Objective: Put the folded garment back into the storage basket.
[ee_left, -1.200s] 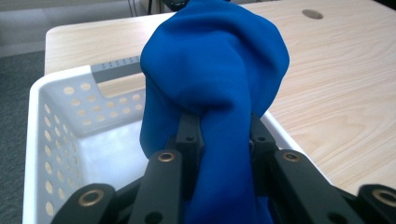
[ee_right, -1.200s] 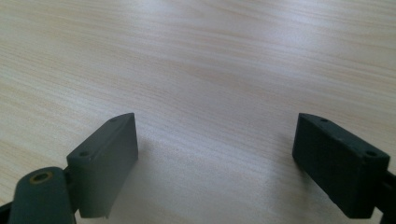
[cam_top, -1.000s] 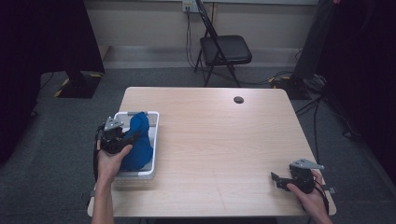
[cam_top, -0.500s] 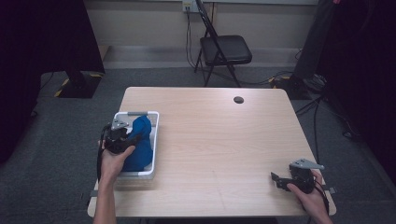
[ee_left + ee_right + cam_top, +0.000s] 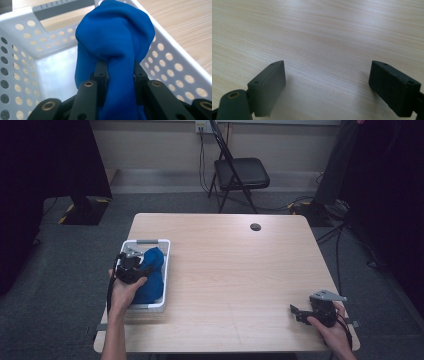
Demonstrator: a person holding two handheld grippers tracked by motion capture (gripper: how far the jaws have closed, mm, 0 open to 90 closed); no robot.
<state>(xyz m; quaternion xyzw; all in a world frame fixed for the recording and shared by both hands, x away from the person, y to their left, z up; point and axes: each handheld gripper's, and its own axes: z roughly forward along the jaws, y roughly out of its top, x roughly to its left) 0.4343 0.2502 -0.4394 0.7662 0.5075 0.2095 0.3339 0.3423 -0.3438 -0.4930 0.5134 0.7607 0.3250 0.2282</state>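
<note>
A bunched blue cloth [image 5: 152,270] lies in a white perforated basket [image 5: 165,254] at the table's left. My left gripper [image 5: 142,270] is over the basket, shut on the blue cloth [image 5: 117,45], which bulges up between the two black jaws. In the left gripper view the basket [image 5: 22,45] walls surround the cloth on three sides. My right gripper [image 5: 296,312] rests low over the table near its front right corner. Its jaws stand wide apart with bare wood between them, so the right gripper [image 5: 327,82] is open.
A small dark round object [image 5: 255,226] sits on the wooden table [image 5: 235,280] near the far edge. A black folding chair [image 5: 240,172] stands on the floor beyond the table. Cables run along the floor at the back right.
My left hand has drawn the gripper and cloth a little nearer and lower into the basket. The right gripper has stayed where it was.
</note>
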